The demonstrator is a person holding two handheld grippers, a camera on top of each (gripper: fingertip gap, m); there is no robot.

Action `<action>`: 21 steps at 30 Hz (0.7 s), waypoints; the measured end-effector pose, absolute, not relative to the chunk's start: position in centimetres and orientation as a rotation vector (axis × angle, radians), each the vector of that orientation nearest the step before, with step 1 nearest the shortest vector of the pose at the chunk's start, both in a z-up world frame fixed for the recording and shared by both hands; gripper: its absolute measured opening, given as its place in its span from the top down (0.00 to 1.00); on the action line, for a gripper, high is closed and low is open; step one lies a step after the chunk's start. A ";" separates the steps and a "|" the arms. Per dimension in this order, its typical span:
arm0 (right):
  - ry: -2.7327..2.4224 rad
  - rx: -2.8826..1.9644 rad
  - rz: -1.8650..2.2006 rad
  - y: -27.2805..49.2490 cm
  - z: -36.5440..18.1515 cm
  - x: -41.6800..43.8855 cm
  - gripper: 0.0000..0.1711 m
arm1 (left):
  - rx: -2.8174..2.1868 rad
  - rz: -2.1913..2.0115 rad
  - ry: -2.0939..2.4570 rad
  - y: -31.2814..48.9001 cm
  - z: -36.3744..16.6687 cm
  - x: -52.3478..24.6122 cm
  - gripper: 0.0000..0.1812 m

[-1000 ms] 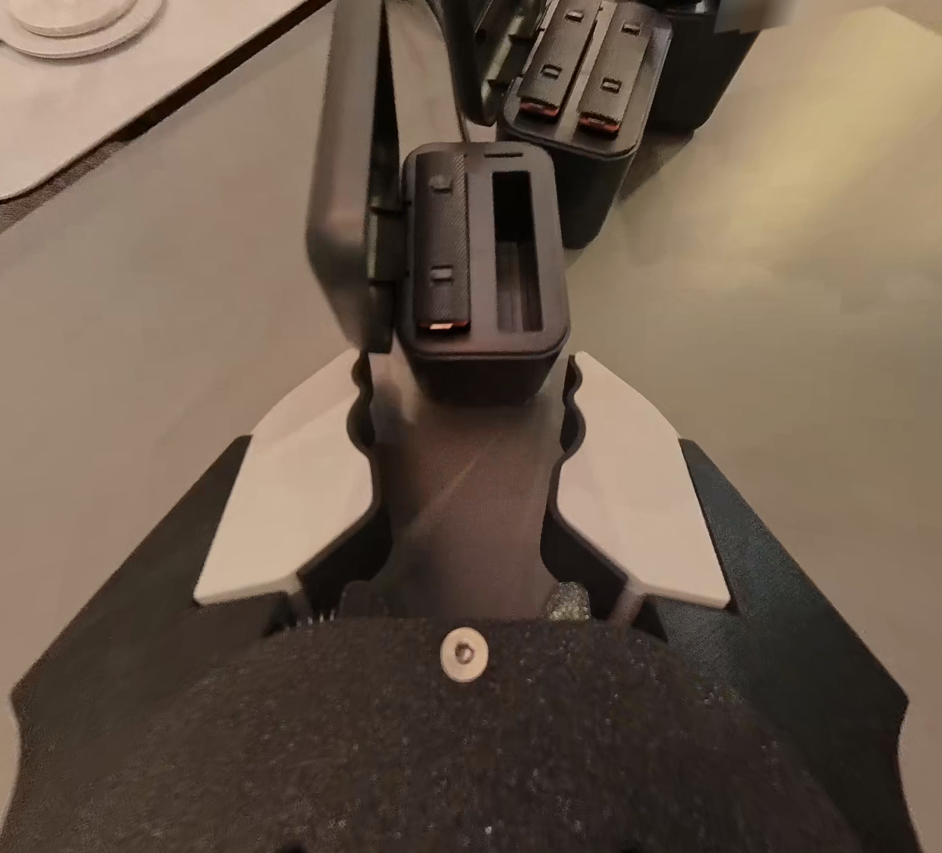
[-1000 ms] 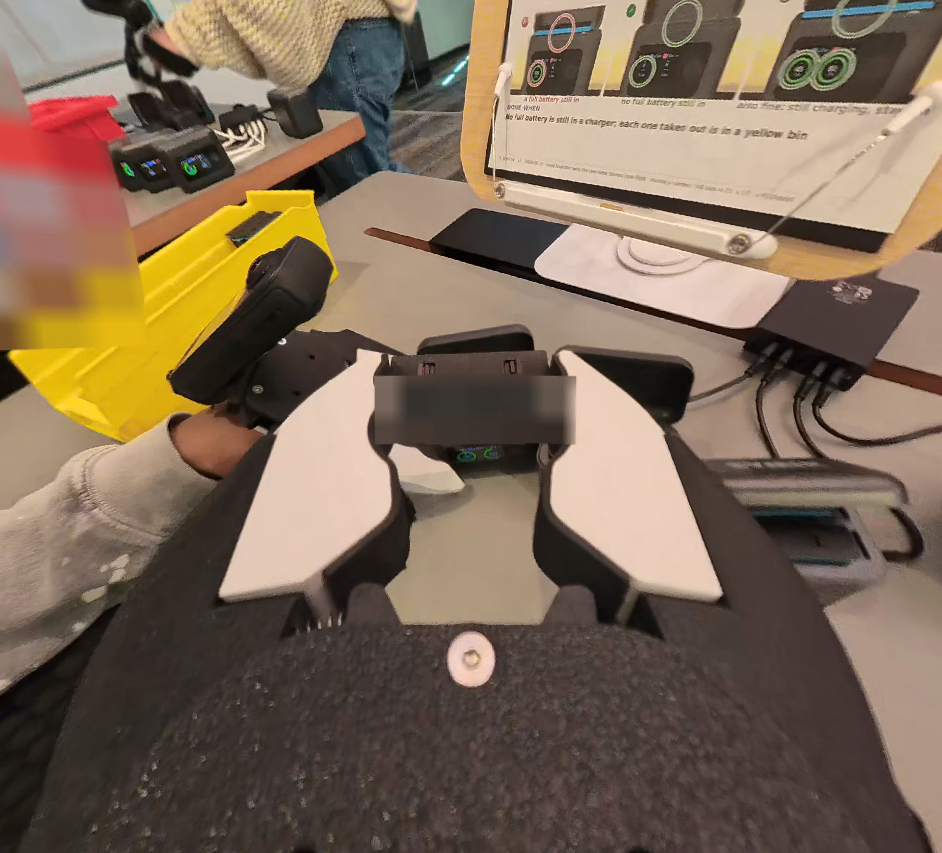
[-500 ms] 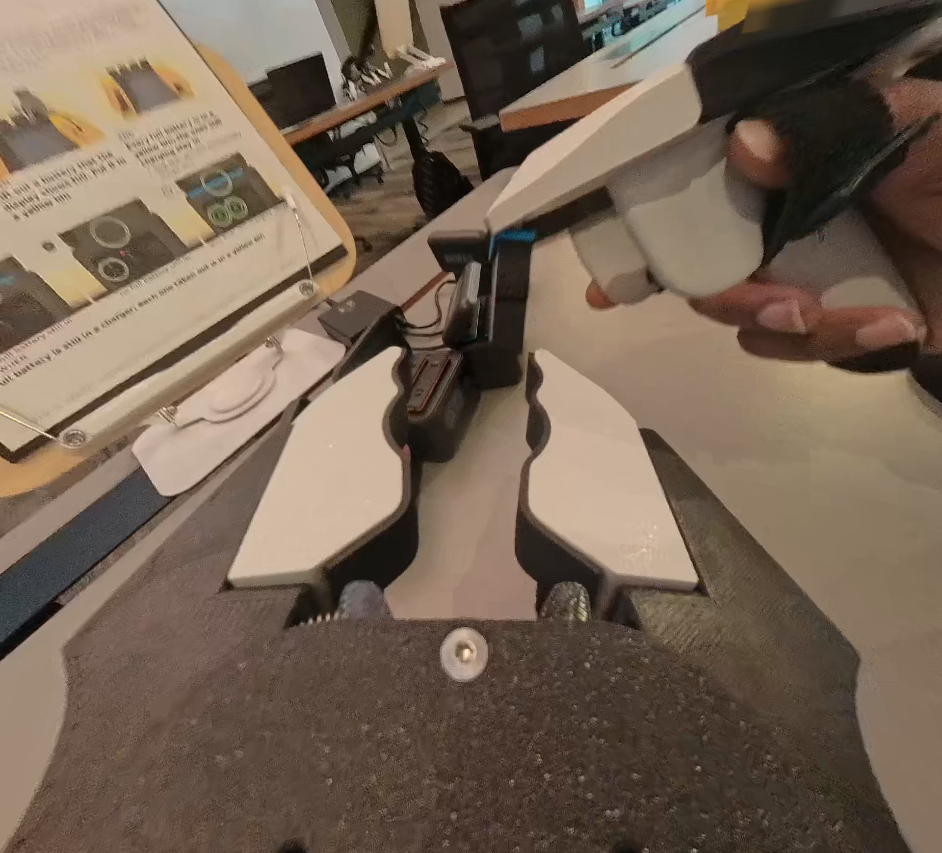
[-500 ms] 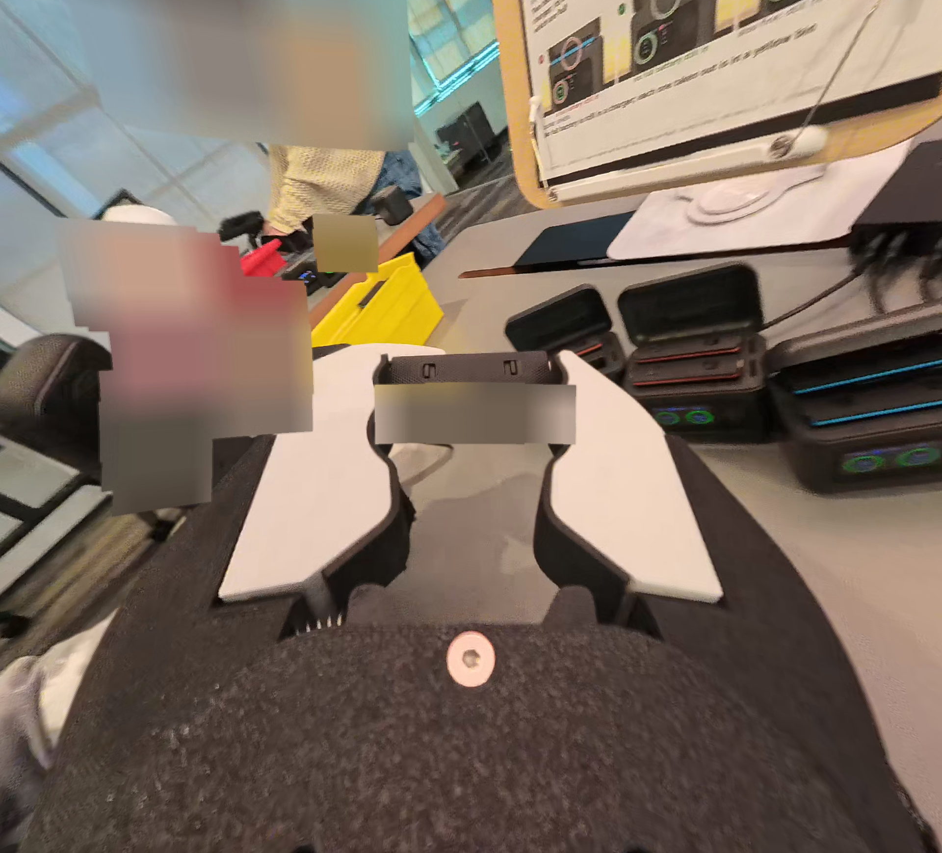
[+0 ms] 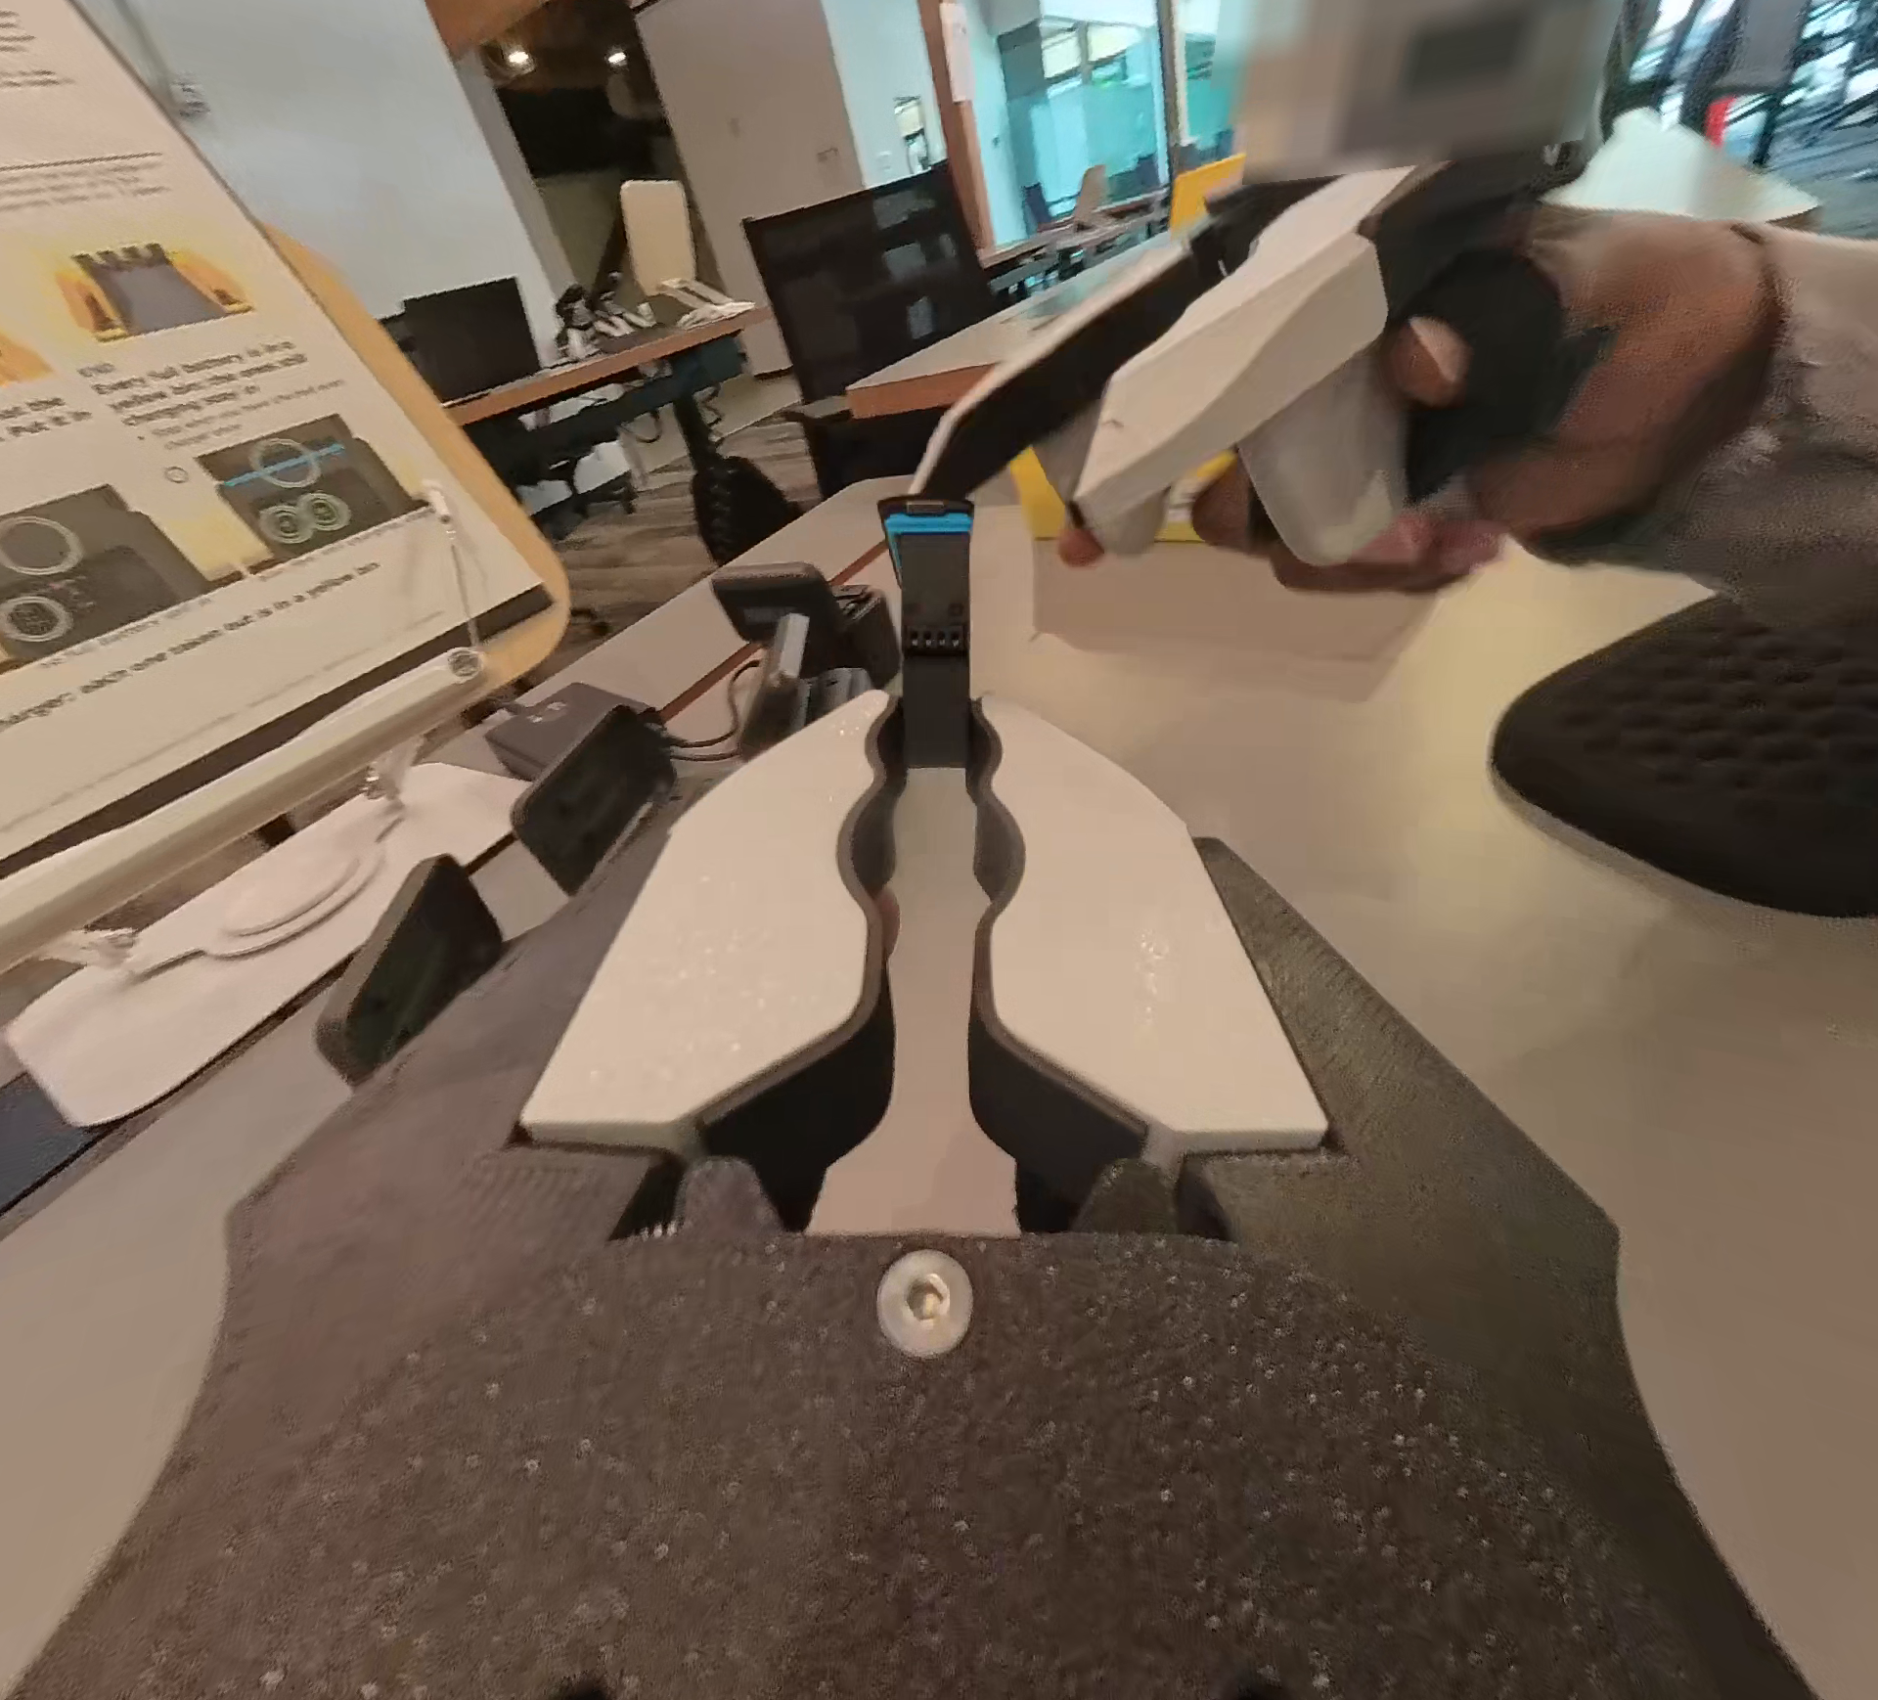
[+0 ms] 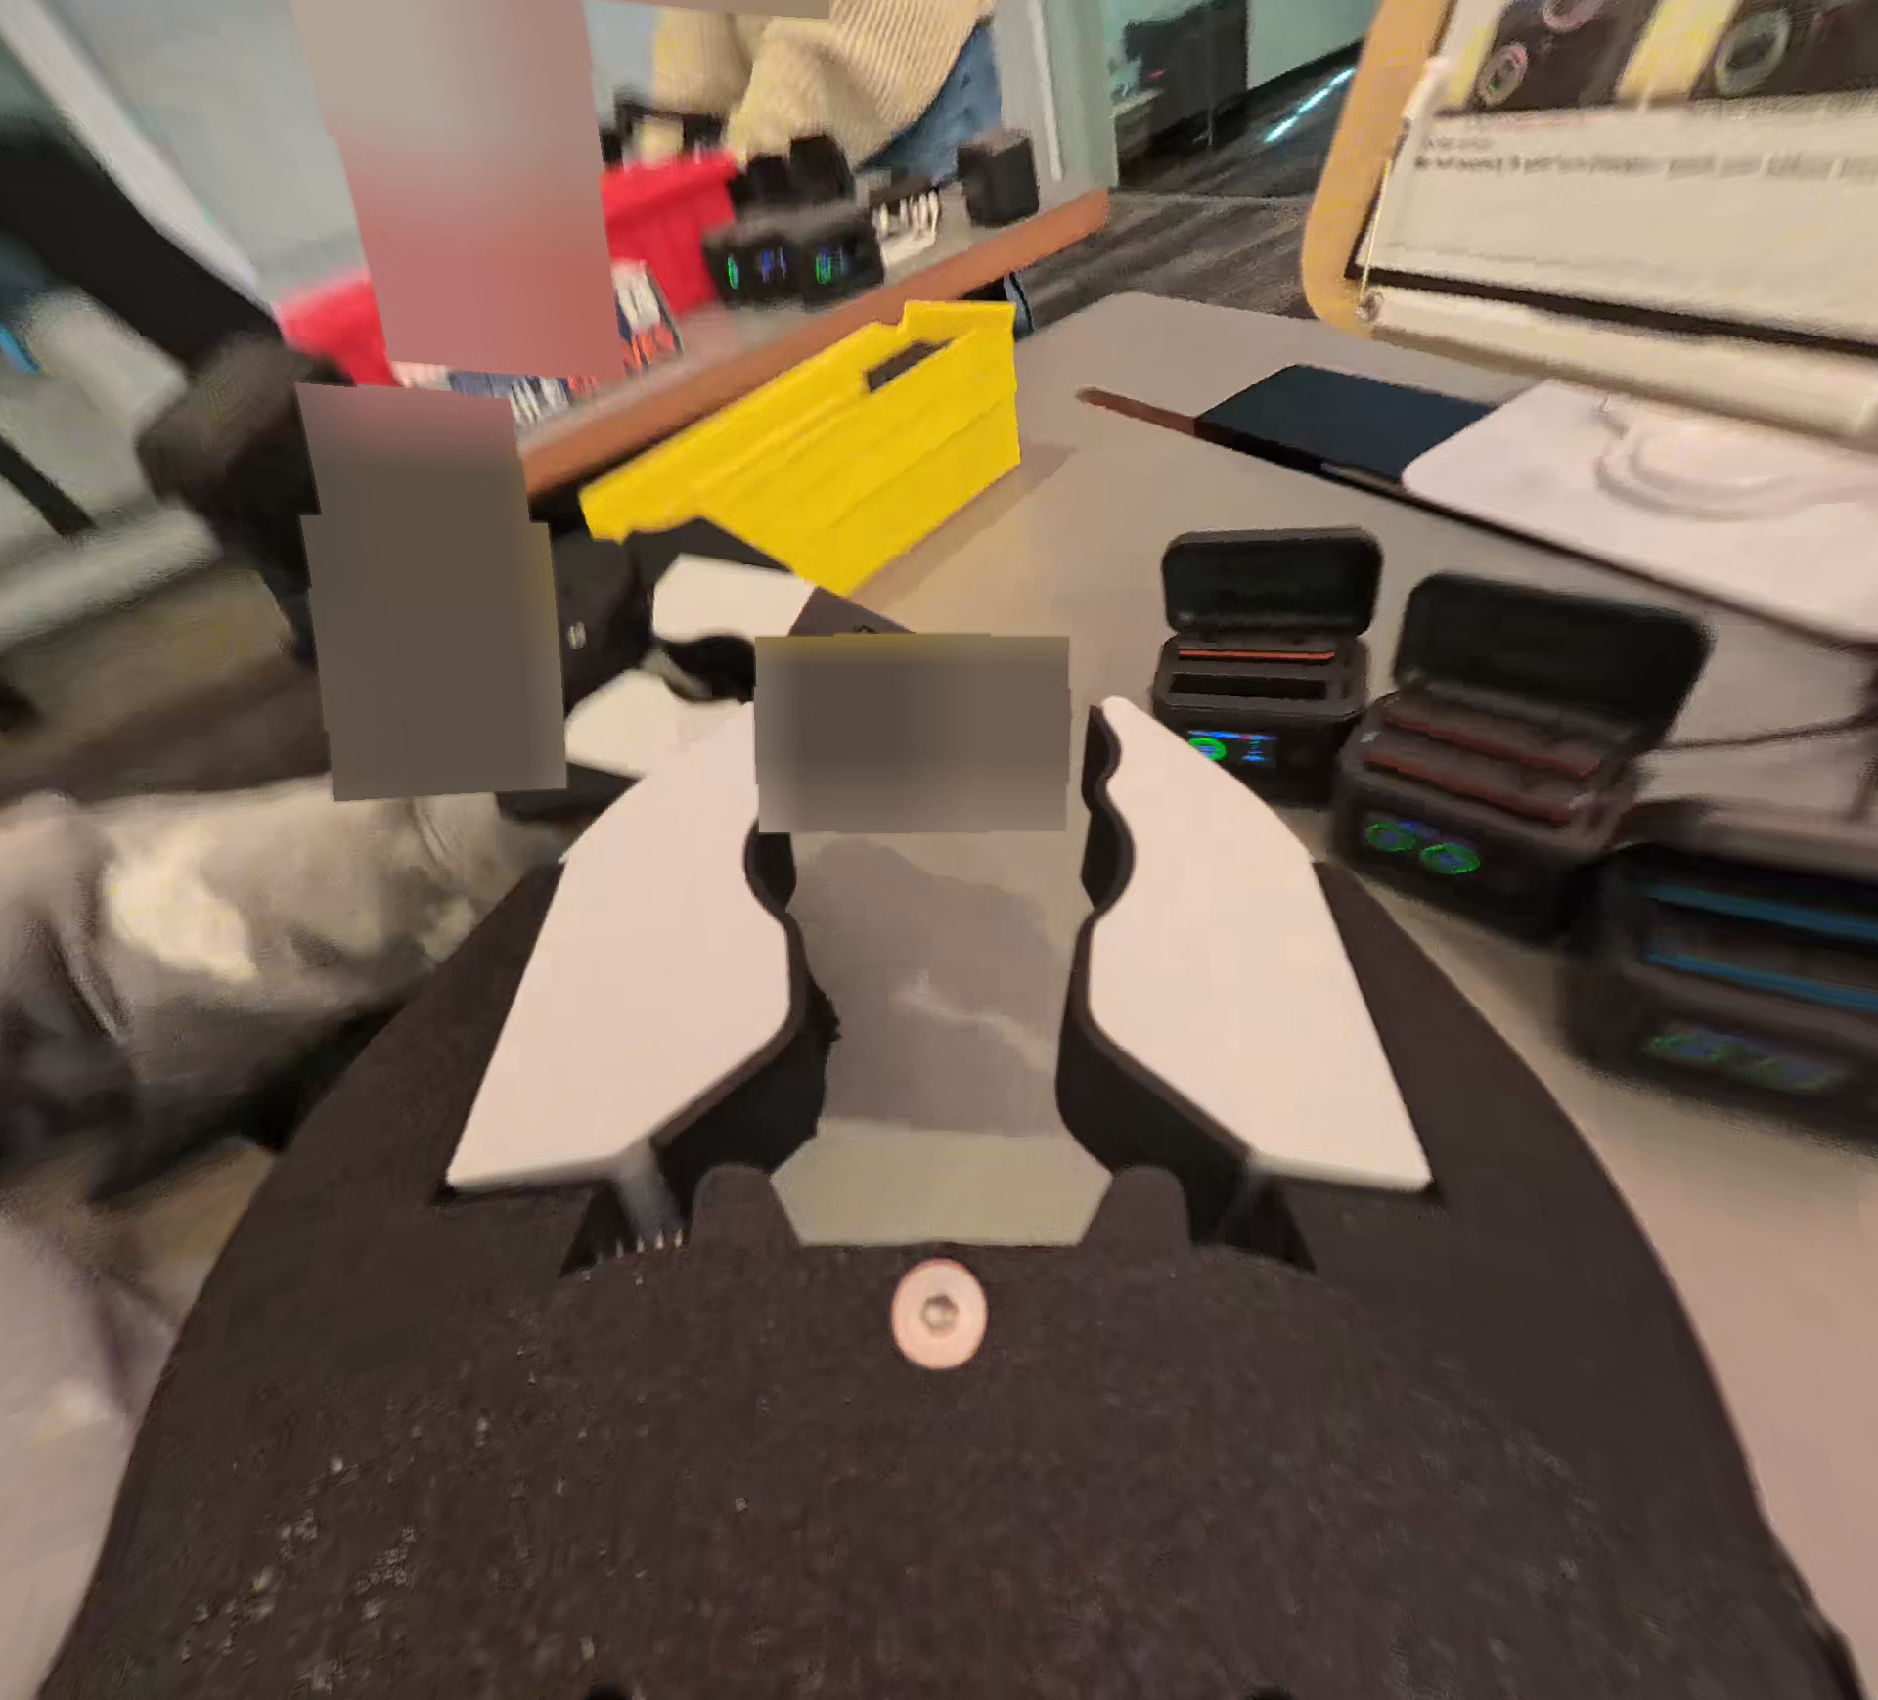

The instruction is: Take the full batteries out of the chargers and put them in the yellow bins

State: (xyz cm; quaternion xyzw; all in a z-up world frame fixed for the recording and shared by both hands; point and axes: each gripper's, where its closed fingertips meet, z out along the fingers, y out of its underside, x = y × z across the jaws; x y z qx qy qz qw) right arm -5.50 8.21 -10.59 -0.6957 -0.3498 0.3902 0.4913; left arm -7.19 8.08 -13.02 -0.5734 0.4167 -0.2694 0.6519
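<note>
**Two grippers on one battery, short of the yellow bin**

Both grippers meet over the grey table [image 6: 1118,350], on the near side of the yellow bin [image 6: 843,452] and not above it. The left gripper [image 5: 933,716] has its white fingers drawn in to a narrow slot. The lower end of a slim black battery [image 5: 933,604] with a blue top sits between their tips, so it looks pinched there. The battery stands upright in the air, clear of the bin and of every charger.

From the left wrist view, the right gripper [image 5: 945,483] slants down to the battery's blue end, with a person's hand [image 5: 1474,472] wrapped around its grip. In its own view the right gripper [image 6: 915,716] has its fingers spread about a battery's width. A mosaic patch covers what lies between them, so its hold is read only from the other view, where its tips meet the battery's top.

Three open chargers stand in a row to the right of the bin, nearer the camera. The first charger [image 6: 1260,676], closest to the bin, shows one orange-edged battery and one empty slot. The second charger [image 6: 1504,757] holds two orange-edged batteries above two green rings. The third charger [image 6: 1728,970], farthest from the bin, is blurred, with blue-edged batteries in it.
</note>
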 end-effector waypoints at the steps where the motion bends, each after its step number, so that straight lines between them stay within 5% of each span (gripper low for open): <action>1: -0.970 -1.667 0.853 7.9 -10.5 -5.1 0.68 | -1.292 -0.648 0.954 7.7 -13.0 -7.1 0.94; 6: -1.504 -1.551 0.430 6.7 -11.0 -3.7 0.69 | -1.262 -0.755 1.023 6.3 -13.4 -6.3 0.94; 13: -1.784 -1.497 0.326 5.2 -12.1 -5.0 0.75 | -1.237 -0.797 1.089 4.9 -13.9 -5.3 0.94; 16: -1.823 -1.473 0.291 5.2 -12.8 -5.4 0.88 | -1.244 -0.790 1.095 4.9 -14.1 -5.2 0.94; 21: -1.851 -1.462 0.267 5.2 -12.6 -4.7 0.91 | -1.273 -0.791 1.050 5.5 -14.3 -5.2 0.90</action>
